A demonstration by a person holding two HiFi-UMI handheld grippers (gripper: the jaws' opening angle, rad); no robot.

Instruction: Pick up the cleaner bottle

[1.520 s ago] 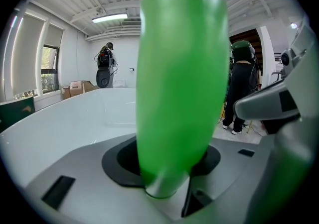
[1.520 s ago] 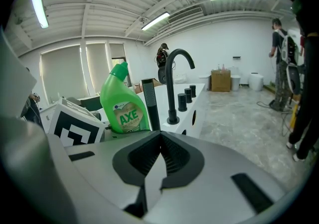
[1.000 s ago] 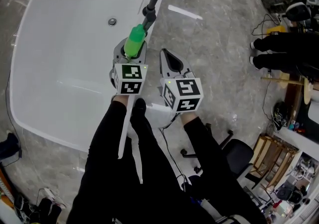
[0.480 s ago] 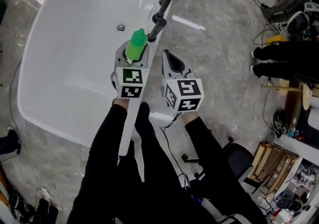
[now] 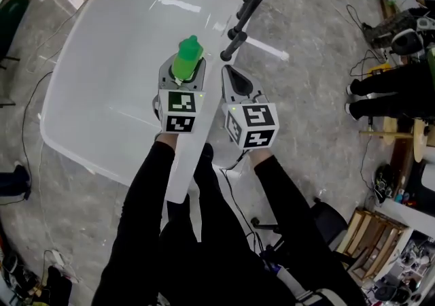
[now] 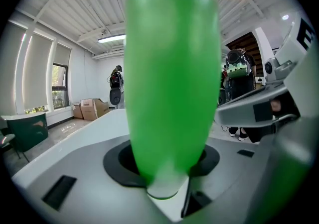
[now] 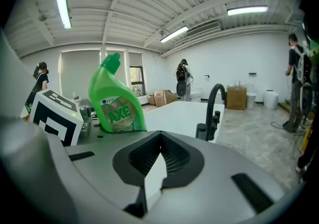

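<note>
Site: open-plan test hall or lab with a mock bathroom set inside.

Evidence:
- freestanding white bathtub [image 5: 102,94] at 10 o'clock
- black floor-mounted faucet [image 5: 248,9] at 12, on the grey marbled floor [image 5: 319,114]
- loose cables [image 5: 353,15] at 2
- office chair [image 5: 327,211] and cluttered wooden rack [image 5: 372,247] at 4 to 5
- ribbed white ceiling with strip lights [image 7: 62,5]
- tall blinded windows [image 6: 35,73]
- cardboard boxes [image 6: 91,109]
- people [image 7: 183,79] standing by the far wall

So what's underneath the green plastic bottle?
The left gripper clamps the green plastic cleaner bottle over the white bathtub. The gripper covers the bottle's base and the bit of tub right below.
</note>
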